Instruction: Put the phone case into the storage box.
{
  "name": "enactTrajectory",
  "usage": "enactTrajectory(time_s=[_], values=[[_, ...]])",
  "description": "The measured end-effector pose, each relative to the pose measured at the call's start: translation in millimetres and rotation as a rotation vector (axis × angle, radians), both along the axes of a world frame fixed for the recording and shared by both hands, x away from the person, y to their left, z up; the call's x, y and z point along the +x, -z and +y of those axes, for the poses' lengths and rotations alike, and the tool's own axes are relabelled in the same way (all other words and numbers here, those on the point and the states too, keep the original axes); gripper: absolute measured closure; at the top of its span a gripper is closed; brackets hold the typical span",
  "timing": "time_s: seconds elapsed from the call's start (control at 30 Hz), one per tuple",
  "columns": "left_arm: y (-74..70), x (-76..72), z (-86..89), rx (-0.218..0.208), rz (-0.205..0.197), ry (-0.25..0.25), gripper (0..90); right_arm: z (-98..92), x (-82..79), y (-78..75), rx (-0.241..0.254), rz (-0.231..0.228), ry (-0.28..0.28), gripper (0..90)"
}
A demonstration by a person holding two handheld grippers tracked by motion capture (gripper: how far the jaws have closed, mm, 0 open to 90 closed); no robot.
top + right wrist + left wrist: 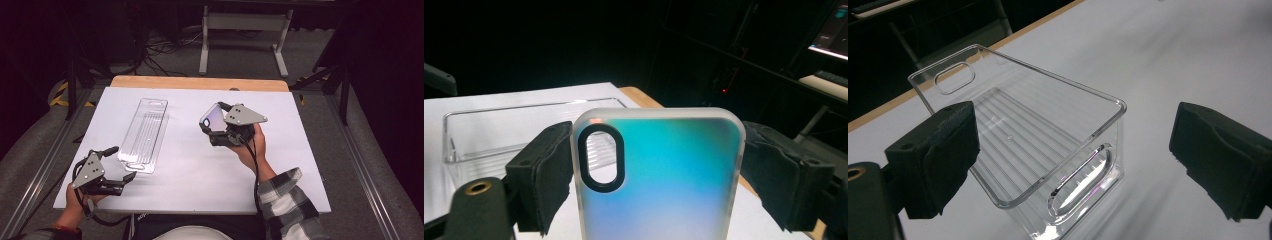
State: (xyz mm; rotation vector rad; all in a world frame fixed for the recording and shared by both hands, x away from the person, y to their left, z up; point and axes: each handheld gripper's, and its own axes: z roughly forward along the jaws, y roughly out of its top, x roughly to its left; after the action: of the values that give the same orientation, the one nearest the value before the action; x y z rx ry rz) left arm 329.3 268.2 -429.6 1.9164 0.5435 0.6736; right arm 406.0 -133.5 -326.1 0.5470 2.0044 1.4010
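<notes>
A long clear plastic tray (144, 134) lies empty on the white table top (195, 165), left of the middle. My left gripper (119, 165) rests near the table's front left corner, open, its black pads (935, 155) standing apart on either side of the tray's near end (1048, 150) without touching it. An iridescent blue-green phone case (212, 118) with a black-rimmed camera cut-out is held upright above the table's middle. My right gripper (216, 120) is shut on the phone case (659, 175), a pad pressed to each long edge.
A wooden strip (200, 83) runs along the table's far edge. Beyond it stand a white frame (245, 35) and cables on the floor. A plaid sleeve (285, 200) comes in from the bottom right.
</notes>
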Motion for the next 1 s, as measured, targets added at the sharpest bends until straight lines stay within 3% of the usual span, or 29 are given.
enactTrajectory(time_s=[0.17, 0.47, 1.0], values=[[0.1, 0.0, -0.4, 0.002, 0.002, -0.001, 7.0, 0.5, -1.7, 1.1, 0.018, -0.001, 0.036, 17.7], [0.2, 0.4, -1.4, 0.001, 0.005, -0.001, 7.3, -3.3, -8.8, 7.7, 0.049, 0.018, 0.047, 17.7], [-1.4, -0.9, -4.2, -0.003, 0.003, -0.002, 9.5, -5.5, -18.9, 12.2, 0.064, 0.006, 0.059, 17.8]])
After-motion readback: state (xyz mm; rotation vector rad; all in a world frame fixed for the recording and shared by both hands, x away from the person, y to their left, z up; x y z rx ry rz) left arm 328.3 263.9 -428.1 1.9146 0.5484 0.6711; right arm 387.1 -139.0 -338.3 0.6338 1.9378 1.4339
